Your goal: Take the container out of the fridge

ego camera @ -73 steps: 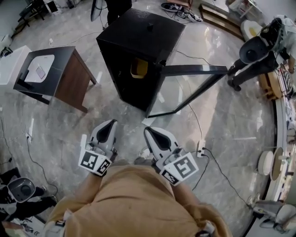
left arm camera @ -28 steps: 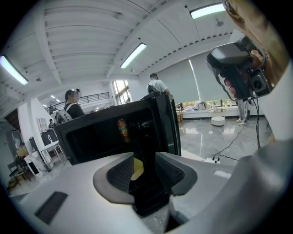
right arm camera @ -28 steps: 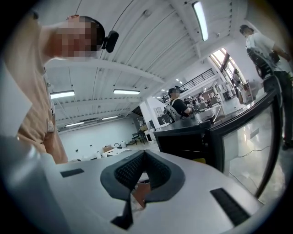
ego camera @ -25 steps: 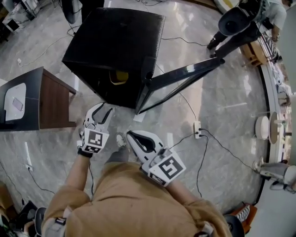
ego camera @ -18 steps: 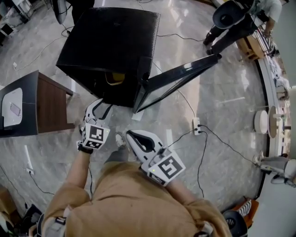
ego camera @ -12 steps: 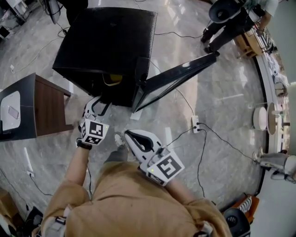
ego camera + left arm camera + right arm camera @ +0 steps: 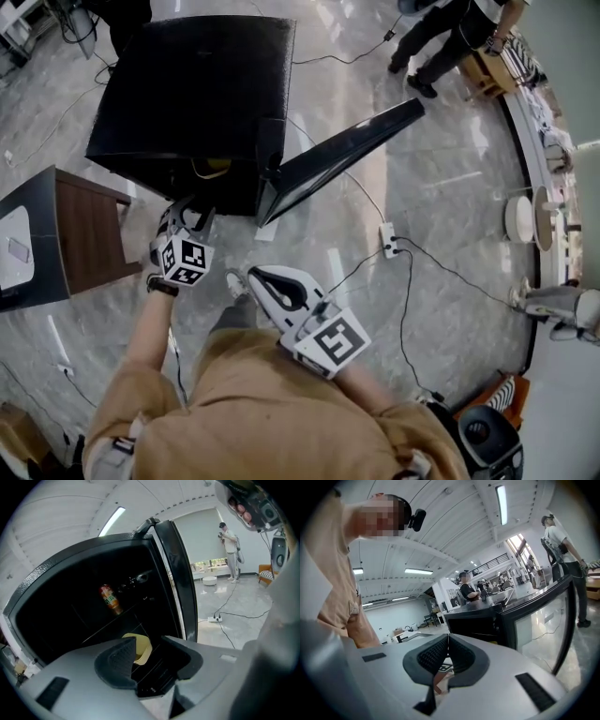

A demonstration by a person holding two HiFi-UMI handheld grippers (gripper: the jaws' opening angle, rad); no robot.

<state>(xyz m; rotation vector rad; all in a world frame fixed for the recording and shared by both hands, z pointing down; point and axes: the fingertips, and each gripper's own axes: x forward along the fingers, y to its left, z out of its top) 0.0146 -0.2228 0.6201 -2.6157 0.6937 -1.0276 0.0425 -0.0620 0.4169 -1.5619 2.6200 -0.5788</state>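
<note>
The fridge [image 7: 187,84] stands on the floor with its door [image 7: 347,155] swung open. The yellow container [image 7: 142,648] sits on a shelf inside, below a can [image 7: 108,598]. The left gripper [image 7: 152,660] is at the opening, its 2 fingers [image 7: 117,663] apart and empty, with the container beyond them. The right gripper [image 7: 447,656] is near the person's waist, fingers together.

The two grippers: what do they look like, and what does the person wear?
Both the left gripper and right gripper have pale grey, rounded shells with black ribbed pads on the jaws. Each carries a white cube with black square markers. The person wears a tan shirt.
</note>
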